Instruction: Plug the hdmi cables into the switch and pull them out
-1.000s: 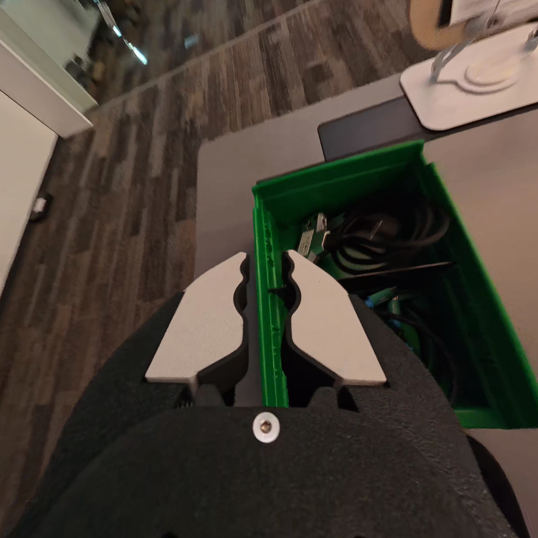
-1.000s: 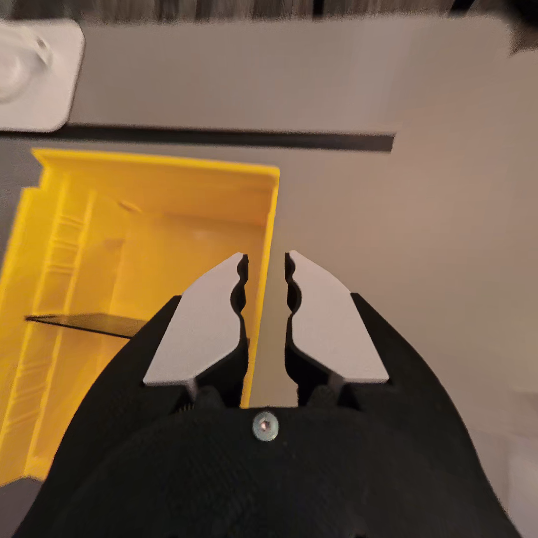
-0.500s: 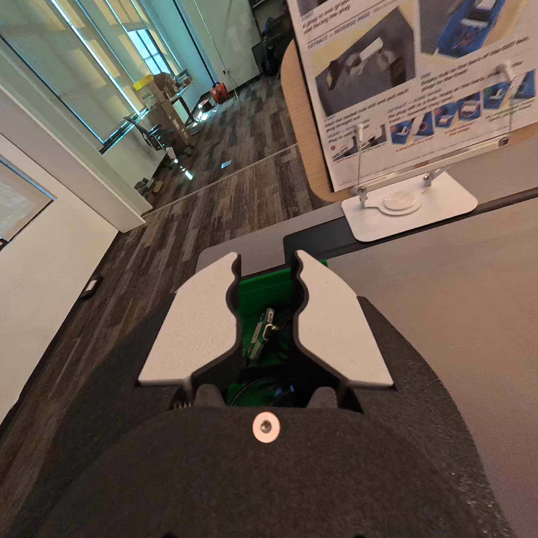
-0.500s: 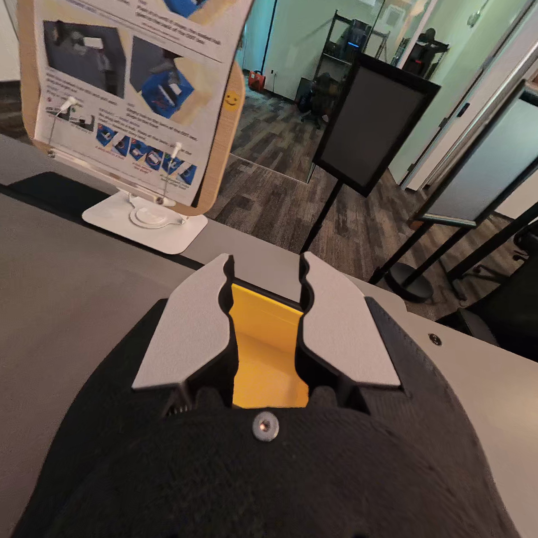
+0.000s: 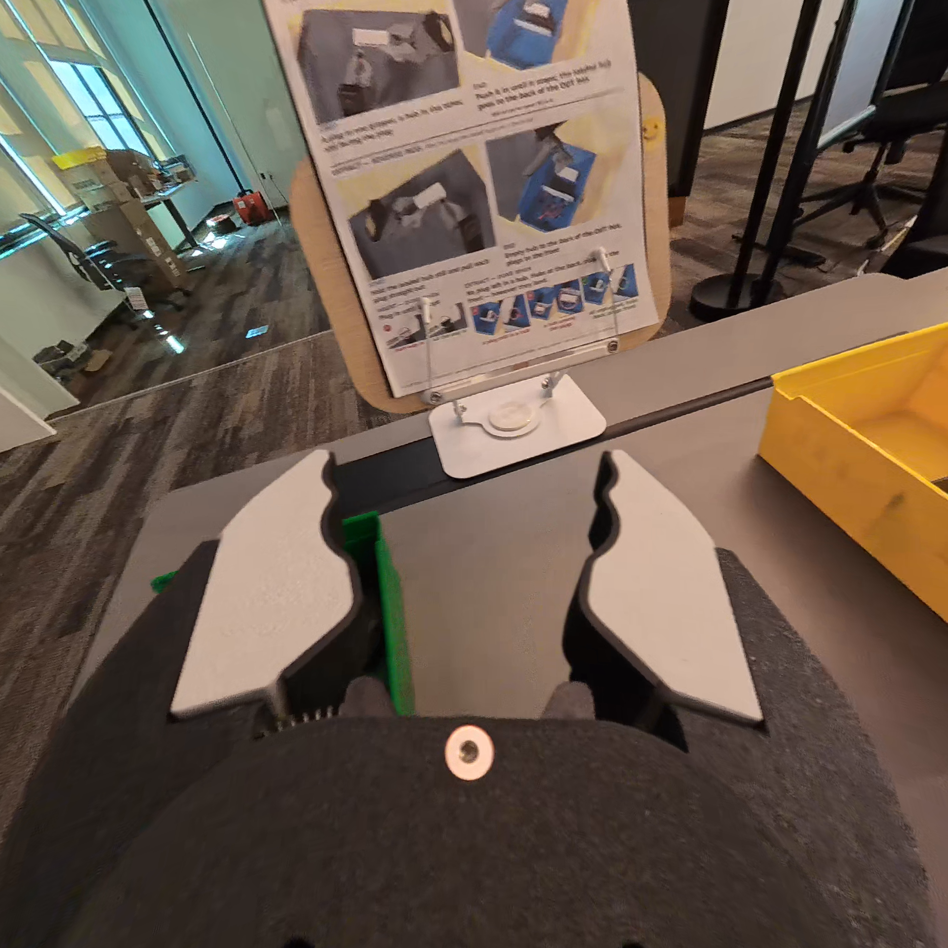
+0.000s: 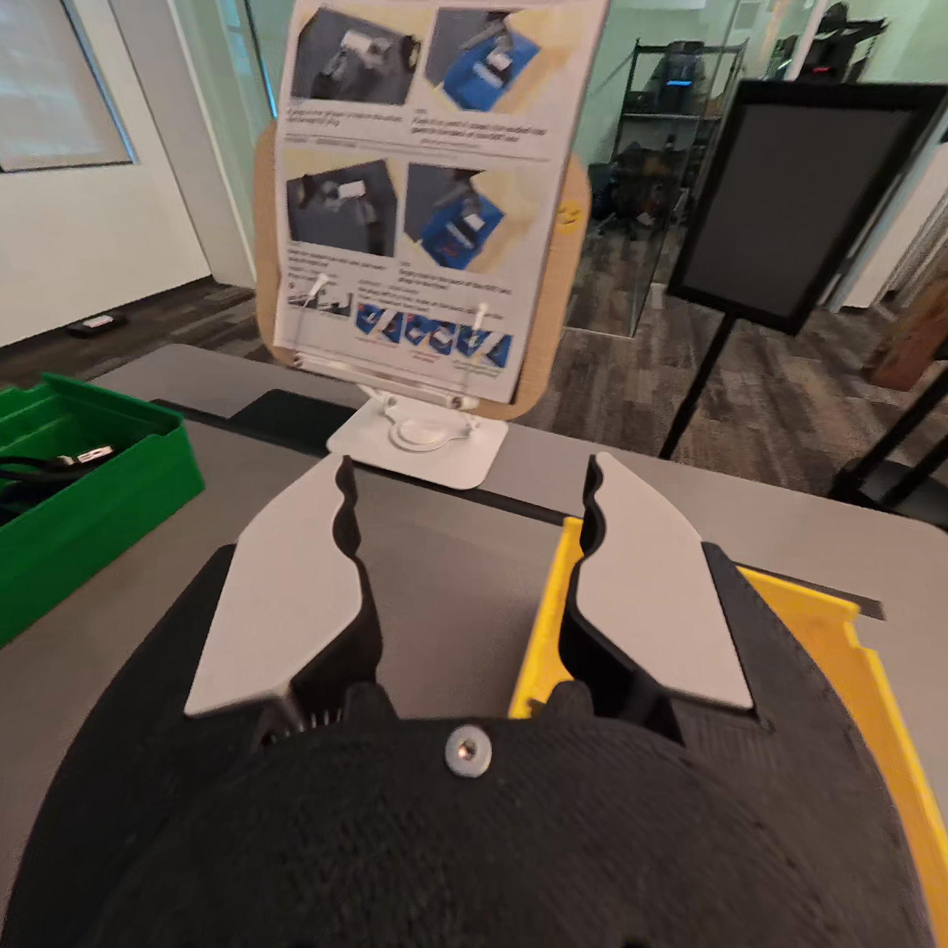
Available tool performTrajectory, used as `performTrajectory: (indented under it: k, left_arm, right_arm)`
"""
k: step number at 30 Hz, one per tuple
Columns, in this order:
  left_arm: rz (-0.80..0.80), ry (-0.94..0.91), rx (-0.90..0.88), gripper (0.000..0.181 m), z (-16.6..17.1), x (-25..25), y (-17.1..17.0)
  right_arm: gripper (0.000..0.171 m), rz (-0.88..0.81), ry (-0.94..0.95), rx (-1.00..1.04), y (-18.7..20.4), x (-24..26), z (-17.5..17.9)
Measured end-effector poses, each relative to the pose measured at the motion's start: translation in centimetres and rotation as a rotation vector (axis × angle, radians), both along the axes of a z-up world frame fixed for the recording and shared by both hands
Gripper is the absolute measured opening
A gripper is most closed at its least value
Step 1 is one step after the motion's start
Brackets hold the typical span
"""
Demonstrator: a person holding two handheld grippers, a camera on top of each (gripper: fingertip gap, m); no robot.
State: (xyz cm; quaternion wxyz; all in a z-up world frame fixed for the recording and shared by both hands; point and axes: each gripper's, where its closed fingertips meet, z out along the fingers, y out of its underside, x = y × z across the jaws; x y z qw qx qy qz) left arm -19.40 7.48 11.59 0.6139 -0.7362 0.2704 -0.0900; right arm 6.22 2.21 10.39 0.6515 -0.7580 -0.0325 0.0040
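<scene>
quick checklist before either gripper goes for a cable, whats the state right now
1. Left gripper open and empty: ok, jaws spread wide with nothing between them.
2. Right gripper open and empty: ok, same.
3. Black cables located: ok, they lie in the green plastic bin on the left side of the grey table.
4. A connector reachable: cannot tell, only one metal plug end shows, blurred.
5. Switch located: not ok, not visible in either view.
6. Yellow plastic bin contents: cannot tell, the visible part looks empty, the rest is hidden.
</scene>
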Motion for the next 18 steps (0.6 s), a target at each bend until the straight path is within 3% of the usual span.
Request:
performTrajectory:
  k: [4,7,18]
  left_arm:
    - [0.011,0.085,-0.049,0.117,-4.7,2.9,0.6]
    - [0.065,0.111,-0.137,0.132,-9.3,3.6,1.4]
    - [0.250,0.102,-0.302,0.142,-21.8,2.6,3.8]
  right_arm:
    - [0.113,-0.013,-0.037,-0.115,2.1,-4.3,-3.9]
    - [0.119,-0.035,-0.085,-0.207,3.3,-6.0,-7.4]
    - [0.130,-0.153,-0.018,-0.565,5.0,-6.6,-22.0]
